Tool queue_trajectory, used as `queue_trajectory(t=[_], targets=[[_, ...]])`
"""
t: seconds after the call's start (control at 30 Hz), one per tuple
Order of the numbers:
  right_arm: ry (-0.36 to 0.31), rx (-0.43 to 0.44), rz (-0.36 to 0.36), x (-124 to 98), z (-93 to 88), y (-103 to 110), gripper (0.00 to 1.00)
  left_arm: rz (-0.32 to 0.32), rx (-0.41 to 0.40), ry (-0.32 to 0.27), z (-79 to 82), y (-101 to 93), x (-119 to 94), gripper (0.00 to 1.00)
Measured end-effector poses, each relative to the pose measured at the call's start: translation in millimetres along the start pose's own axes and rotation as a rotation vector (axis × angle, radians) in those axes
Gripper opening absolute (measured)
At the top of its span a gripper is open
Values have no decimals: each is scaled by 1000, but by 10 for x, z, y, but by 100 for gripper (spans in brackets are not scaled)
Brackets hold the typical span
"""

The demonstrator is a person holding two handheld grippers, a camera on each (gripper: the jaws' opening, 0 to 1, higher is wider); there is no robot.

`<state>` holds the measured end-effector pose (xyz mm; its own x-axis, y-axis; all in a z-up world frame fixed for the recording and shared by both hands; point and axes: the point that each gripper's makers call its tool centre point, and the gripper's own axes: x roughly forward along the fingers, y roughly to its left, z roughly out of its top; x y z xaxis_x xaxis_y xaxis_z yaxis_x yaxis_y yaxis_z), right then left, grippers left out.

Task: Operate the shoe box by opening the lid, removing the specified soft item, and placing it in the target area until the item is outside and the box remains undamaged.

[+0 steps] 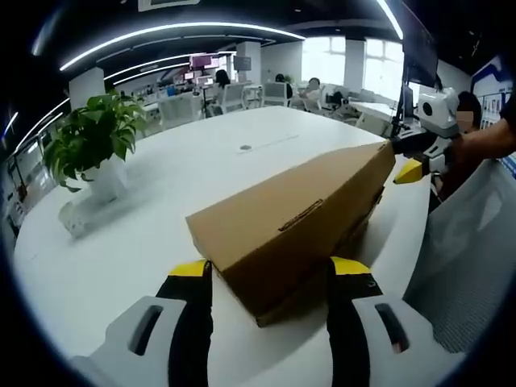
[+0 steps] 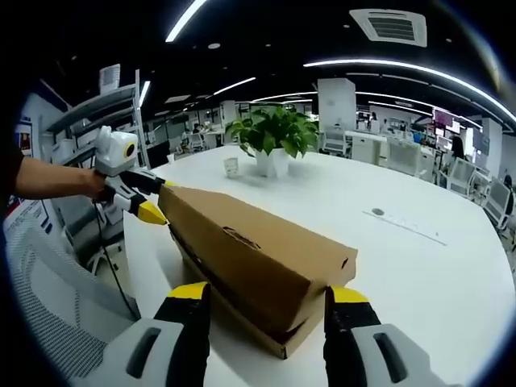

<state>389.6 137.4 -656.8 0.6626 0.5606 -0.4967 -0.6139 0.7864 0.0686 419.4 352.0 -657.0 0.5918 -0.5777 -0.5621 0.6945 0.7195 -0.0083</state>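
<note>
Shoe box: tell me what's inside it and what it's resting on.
Inside cannot be seen: the shoe box is closed, lid down, cardboard covering everything. It rests on the white table, with the left gripper at one end and the right gripper at the other.

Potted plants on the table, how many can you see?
1. The potted plant stands in a white pot near the white table's far side, beyond the cardboard shoe box; a small cup sits beside it.
</note>
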Motion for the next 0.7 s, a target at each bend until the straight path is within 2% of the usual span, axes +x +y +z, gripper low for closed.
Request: queue_trajectory(t=[0.13, 0.33, 0.7], targets=[[-12, -20, -1, -15, 72, -13, 56, -2, 10, -8, 62, -2, -18, 59], [-25, -45, -15, -28, 174, -76, 52, 14, 20, -33, 182, 46, -37, 57], [-45, -66, -67, -14, 350, -244, 42, 64, 32, -79, 357, 177, -37, 50]])
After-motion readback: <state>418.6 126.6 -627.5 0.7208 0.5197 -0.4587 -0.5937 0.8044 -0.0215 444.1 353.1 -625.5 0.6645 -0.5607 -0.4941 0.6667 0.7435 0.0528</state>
